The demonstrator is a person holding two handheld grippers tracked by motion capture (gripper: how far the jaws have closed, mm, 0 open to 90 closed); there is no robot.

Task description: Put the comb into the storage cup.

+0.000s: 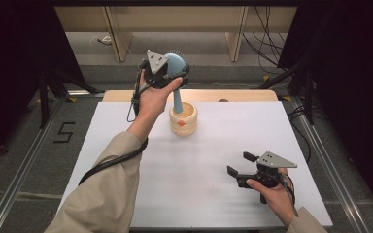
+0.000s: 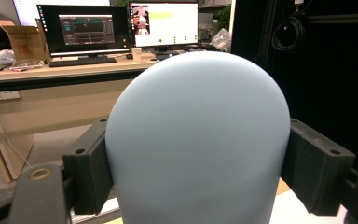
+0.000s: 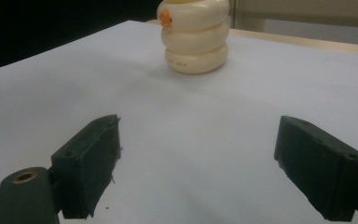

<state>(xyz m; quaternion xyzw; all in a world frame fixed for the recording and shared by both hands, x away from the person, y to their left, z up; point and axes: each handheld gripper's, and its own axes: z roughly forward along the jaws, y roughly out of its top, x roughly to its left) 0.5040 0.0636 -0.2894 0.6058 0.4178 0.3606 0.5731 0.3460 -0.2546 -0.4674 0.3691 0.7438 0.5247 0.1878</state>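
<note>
Left gripper (image 1: 172,68) raised above the far table edge, jaws pinching the pale blue brush (image 1: 176,65) by its rounded head; bristle side barely visible; handle tip hidden inside the cream ribbed holder (image 1: 183,121); holder bears an orange mark; right gripper (image 1: 239,166) spread wide, holding nothing, low over the white table (image 1: 199,189)

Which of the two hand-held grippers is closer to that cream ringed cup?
Left. The left hand-held gripper is just above the cream cup, clamping the blue brush. The right hand-held gripper rests far off, open.
</note>
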